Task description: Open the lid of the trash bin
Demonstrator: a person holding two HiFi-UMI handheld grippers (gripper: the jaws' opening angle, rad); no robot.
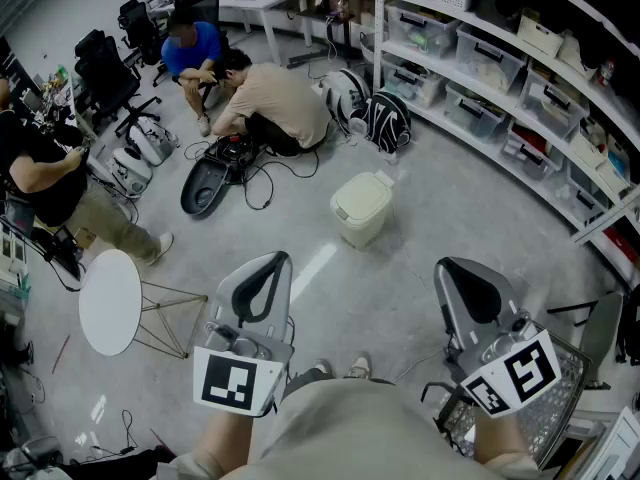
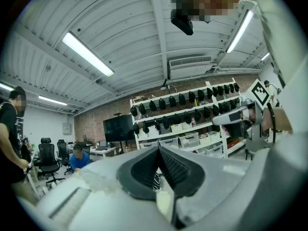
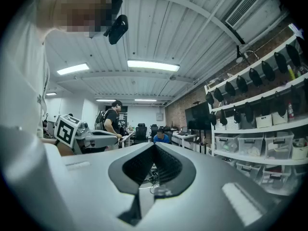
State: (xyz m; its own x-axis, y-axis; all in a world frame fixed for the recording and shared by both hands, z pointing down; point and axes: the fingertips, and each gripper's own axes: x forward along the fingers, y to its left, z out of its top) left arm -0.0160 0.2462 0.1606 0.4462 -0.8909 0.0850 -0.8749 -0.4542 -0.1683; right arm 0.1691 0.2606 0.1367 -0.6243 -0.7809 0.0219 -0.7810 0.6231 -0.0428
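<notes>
Round white table (image 1: 110, 301) on wire legs. Beyond it, a person in beige (image 1: 275, 106) crouches over a black shell (image 1: 205, 185) with cables. Farther beyond, a person in blue (image 1: 192, 53) sits. Shelving with bins (image 1: 500, 78) stands far right of the table.

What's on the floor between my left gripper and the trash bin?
Nothing: in the head view only bare grey floor separates the left gripper from the trash bin.
</notes>
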